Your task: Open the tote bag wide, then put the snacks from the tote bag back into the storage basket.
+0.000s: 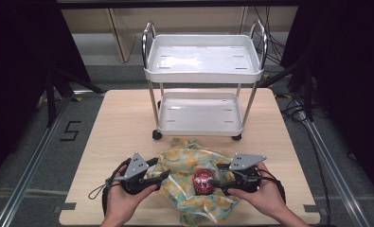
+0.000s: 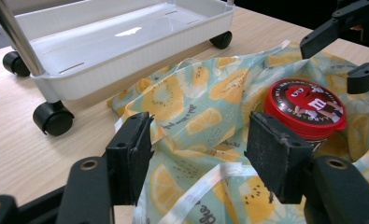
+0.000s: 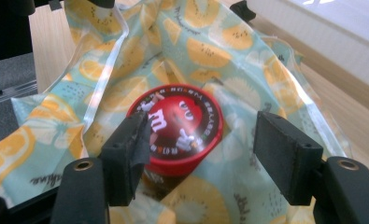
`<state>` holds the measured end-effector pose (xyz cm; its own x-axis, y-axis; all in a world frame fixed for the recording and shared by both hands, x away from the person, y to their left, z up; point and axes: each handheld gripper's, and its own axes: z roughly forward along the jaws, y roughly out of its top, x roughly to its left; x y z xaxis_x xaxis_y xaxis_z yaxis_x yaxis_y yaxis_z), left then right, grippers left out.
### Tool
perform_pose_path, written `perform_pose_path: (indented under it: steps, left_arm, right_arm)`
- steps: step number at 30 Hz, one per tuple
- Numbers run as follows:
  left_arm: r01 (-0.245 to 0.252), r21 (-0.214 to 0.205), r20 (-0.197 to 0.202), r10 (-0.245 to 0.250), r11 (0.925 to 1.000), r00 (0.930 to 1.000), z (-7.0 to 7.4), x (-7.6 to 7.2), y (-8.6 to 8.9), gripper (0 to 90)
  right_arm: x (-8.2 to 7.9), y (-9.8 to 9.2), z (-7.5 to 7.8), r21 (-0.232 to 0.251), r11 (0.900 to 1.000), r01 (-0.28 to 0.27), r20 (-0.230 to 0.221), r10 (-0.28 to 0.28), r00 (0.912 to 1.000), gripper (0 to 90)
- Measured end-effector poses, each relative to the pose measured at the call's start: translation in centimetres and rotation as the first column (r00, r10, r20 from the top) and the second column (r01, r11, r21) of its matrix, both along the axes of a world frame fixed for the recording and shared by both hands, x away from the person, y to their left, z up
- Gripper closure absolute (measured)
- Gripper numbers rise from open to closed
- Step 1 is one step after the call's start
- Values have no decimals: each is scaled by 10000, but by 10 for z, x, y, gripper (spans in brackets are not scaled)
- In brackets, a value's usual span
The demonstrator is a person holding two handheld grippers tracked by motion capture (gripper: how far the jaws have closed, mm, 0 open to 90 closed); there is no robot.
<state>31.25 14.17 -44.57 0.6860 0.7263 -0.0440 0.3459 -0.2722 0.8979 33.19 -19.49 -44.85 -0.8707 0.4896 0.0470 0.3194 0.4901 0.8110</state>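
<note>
A red-lidded candy tub (image 1: 204, 180) stands inside a crumpled plastic bag printed with lemon slices (image 1: 187, 163) at the table's front edge. My right gripper (image 1: 214, 182) reaches in from the right, open. In the right gripper view its jaws (image 3: 203, 135) stand on either side of the tub (image 3: 182, 126); the left pad overlaps the lid's edge and the right pad is apart from it. My left gripper (image 1: 163, 176) is at the bag's left edge, open. In the left gripper view its jaws (image 2: 198, 135) stand wide over the bag's film (image 2: 191, 102), with the tub (image 2: 306, 105) to the right.
A white two-shelf trolley (image 1: 203, 71) on black castors stands on the wooden table (image 1: 123, 123) just behind the bag; both its trays are bare. Its lower tray (image 2: 126, 60) and a castor (image 2: 53, 117) are close in the left gripper view. Dark floor surrounds the table.
</note>
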Motion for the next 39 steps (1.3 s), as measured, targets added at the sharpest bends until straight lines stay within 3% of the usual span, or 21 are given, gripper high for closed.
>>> perform_pose_path:
  steps: [11,12,13,15,17,19,22,24,30,32,34,39]
  left_arm:
    - [-176,136,262,172,9998,9995,2,-5,0,399]
    - [-187,127,326,183,9997,9993,3,-6,0,399]
    - [-210,154,345,204,9997,9992,4,-6,0,398]
    - [-150,29,331,149,9999,9993,3,-7,0,396]
    - [-134,234,492,122,9996,9987,4,-6,2,395]
    - [-212,75,452,209,9997,9988,4,-4,3,395]
    - [-265,223,493,253,9994,9985,4,-3,3,395]
    - [-333,237,405,323,9992,9987,4,-3,3,395]
    - [-413,346,522,395,9985,9979,3,-2,3,385]
    - [-412,142,415,405,9991,9983,0,-3,2,385]
    - [-388,204,379,380,9990,9986,0,-6,2,385]
    - [-221,229,469,211,9995,9987,-1,-12,2,385]
  right_arm:
    - [0,2,2,-46,10000,-9,180,10,9998,366]
    - [-3,2,3,-63,10000,-77,44,77,10000,364]
    - [-1,2,3,-96,9997,-235,233,237,9994,364]
    - [-3,2,4,-75,9999,-124,124,125,9998,362]
    - [-3,3,4,-72,9996,-288,36,289,9996,358]
    - [-2,4,3,-17,9994,-342,90,342,9994,349]
    - [1,7,1,43,9978,-658,151,658,9977,339]
    - [1,8,1,71,9980,-624,9,624,9981,333]
    - [0,7,-1,184,9969,-771,155,769,9969,316]
    - [0,7,-2,119,9956,-926,139,924,9956,308]
    - [-2,9,-1,122,9961,-875,48,874,9962,302]
    - [-2,16,1,154,9926,-1201,445,1193,9919,297]
